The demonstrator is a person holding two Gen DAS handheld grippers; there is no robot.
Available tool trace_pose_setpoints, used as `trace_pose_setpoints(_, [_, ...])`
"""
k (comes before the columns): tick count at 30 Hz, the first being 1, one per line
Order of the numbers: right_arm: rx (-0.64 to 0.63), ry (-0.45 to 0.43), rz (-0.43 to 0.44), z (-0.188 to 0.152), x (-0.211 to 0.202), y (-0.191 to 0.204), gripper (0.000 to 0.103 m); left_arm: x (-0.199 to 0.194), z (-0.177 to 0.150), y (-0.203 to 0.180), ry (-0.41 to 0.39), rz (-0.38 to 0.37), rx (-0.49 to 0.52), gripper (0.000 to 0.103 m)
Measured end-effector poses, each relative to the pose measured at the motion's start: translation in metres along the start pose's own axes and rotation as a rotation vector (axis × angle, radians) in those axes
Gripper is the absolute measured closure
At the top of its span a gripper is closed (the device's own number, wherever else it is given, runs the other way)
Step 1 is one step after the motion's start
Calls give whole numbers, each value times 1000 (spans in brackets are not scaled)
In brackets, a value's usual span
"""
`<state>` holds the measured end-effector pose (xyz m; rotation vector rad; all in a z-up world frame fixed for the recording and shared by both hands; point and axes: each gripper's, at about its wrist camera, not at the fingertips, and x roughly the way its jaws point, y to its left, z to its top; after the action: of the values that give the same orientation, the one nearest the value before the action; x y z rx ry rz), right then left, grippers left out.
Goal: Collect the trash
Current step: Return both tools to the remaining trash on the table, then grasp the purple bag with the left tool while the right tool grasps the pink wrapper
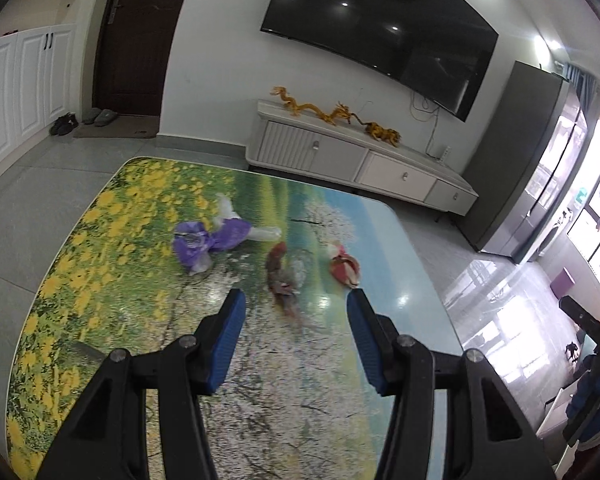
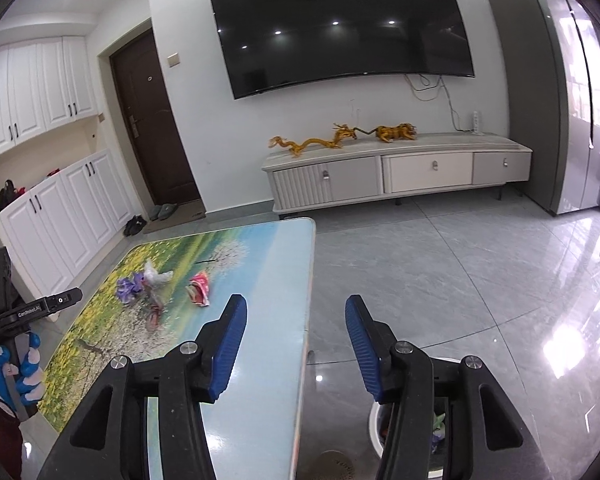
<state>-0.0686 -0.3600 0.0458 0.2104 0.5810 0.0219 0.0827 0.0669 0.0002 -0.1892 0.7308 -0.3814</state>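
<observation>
From the left wrist, the left gripper (image 1: 296,304) is released, holding nothing. Purple wrapper (image 1: 208,240) at eleven o'clock, red wrapper (image 1: 280,272) ahead, pink wrapper (image 1: 343,266) at one o'clock, all on the table (image 1: 100,280).

From the right wrist, the right gripper (image 2: 296,308) is released and empty over the table edge. The wrappers lie at ten o'clock. A white bin (image 2: 376,424) sits below at five o'clock.

Left tool (image 1: 296,300) and right tool (image 2: 296,304) gape, empty.

1. Three scraps on the bench (image 1: 80,280): one purple wrapper (image 1: 208,240), one brown wrapper (image 1: 282,276), one red wrapper (image 1: 344,266).
2. One bin (image 2: 376,428) beside the bench.
3. Two tools: left tool (image 1: 296,304), right tool (image 2: 296,306).
</observation>
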Motion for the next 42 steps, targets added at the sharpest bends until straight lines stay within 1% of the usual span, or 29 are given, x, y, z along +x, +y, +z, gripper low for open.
trace_pose_setpoints(4, [-24,29,31,-1,21,13,52,7,2,31,10,47,-47,52])
trace_pose_setpoints(8, [-48,72,63,1,52,27,50,24,5,59,28,80,-99,52])
trace_pose_setpoints(10, [-62,94,82,1,70,34,49,34,7,70,39,91,-126,50])
trace_pose_setpoints(12, [-78,119,105,2,91,44,48,45,11,76,47,95,-149,46])
trace_pose_setpoints(14, [-94,140,126,2,109,52,47,59,15,82,56,99,-164,45])
trace_pose_setpoints(18, [-124,181,174,2,147,70,46,87,25,89,77,108,-175,45])
trace_pose_setpoints(23, [-150,223,221,-1,189,90,43,121,35,96,108,128,-170,45])
trace_pose_setpoints(26, [-151,244,251,-1,212,100,42,135,41,99,113,128,-166,45])
trace_pose_setpoints(30, [-156,273,283,0,239,111,41,149,50,105,104,104,-191,45])
trace_pose_setpoints(35, [-172,293,291,-3,268,126,41,168,57,112,115,98,-226,45])
trace_pose_setpoints(39, [-178,310,279,-5,282,132,41,179,52,116,126,98,-242,46])
trace_pose_setpoints(41, [-184,319,275,-7,287,134,41,180,49,116,116,103,-233,46])
trace_pose_setpoints(42, [-188,323,269,-8,288,135,43,179,47,114,114,105,-225,50])
